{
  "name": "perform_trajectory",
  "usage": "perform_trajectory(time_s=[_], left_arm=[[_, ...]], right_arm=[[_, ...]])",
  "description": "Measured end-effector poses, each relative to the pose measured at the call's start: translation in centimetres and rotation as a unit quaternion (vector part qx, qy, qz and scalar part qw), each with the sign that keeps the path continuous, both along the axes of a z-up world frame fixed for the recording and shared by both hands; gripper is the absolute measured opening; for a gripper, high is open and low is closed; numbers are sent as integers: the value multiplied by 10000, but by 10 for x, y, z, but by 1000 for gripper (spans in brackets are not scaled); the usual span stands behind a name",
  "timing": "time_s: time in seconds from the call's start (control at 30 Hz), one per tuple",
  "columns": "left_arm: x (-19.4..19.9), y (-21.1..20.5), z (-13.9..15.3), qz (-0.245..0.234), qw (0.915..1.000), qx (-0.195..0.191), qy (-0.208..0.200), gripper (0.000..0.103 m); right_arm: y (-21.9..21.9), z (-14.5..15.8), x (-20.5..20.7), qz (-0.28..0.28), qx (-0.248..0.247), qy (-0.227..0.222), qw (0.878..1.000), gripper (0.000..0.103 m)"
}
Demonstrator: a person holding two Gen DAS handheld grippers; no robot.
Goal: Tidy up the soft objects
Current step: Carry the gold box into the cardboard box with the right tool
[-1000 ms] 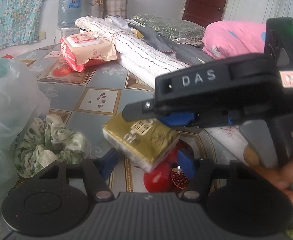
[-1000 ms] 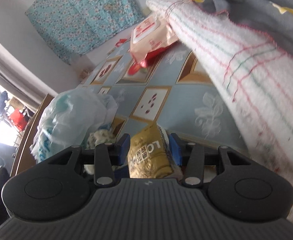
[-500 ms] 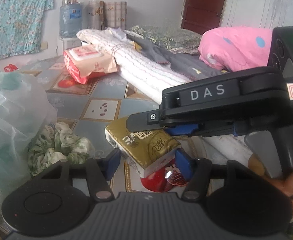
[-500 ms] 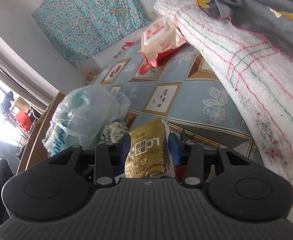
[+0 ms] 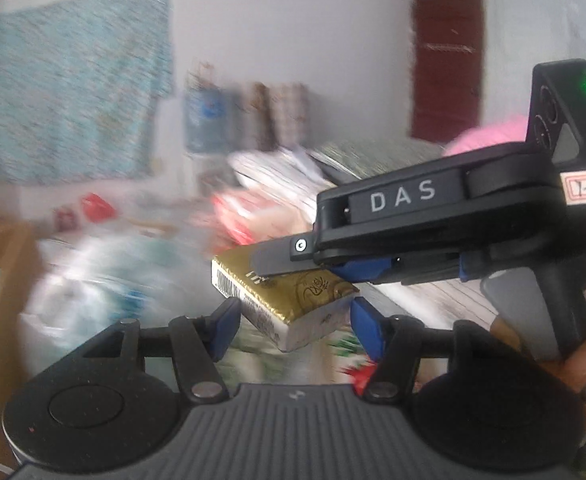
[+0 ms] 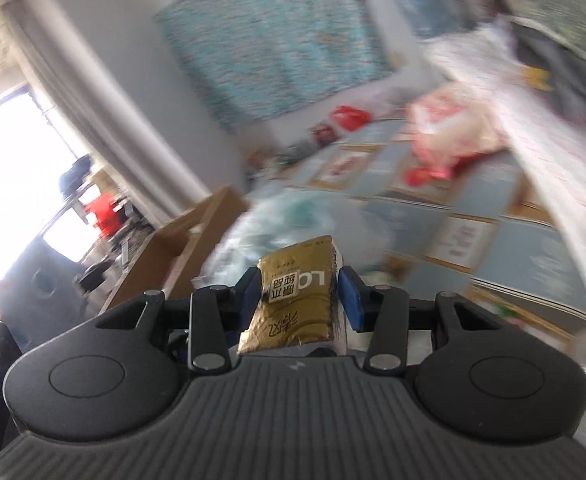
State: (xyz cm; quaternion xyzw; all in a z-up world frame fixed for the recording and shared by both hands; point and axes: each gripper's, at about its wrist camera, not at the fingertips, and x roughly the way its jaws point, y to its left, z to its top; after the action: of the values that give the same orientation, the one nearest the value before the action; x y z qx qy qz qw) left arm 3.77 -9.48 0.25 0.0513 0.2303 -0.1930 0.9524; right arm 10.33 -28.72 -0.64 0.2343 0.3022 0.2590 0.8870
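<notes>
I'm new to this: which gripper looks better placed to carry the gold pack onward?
Right. The right gripper is clamped on the gold pack; the left gripper is open with the pack between its fingers, untouched.

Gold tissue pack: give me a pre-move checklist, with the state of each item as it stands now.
1. Right gripper shut on the gold tissue pack: ok.
2. Pack clear of the patterned mat: ok.
3. Left gripper open, pads not pressing the pack: ok.
4. Pack seated squarely between the pads: not ok, it sits tilted.
5. Drop-off spot: cannot tell, background blurred.
</notes>
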Motion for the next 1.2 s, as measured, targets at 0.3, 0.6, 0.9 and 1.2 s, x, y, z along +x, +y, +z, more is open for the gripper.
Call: perform_trajectory(time_s=[0.3,0.6,0.9,1.2], left_arm=[[-19,106,33,1496,9886,-146,-47,63],[-1,217,41,2029,9723,-510,1040,63],[10,274,13,1909,9502,-903,2293,63],[9,294,-5,1985,9400,-1013,2584,63]], right_arm=[[140,35,31,1818,-152,-89,9832,45],[277,44,65,3107,-890,697,9438,46],[348,27,62,3644,-1918,1169,9038,50],[374,16,61,4036,-2593,1303,8677,60]])
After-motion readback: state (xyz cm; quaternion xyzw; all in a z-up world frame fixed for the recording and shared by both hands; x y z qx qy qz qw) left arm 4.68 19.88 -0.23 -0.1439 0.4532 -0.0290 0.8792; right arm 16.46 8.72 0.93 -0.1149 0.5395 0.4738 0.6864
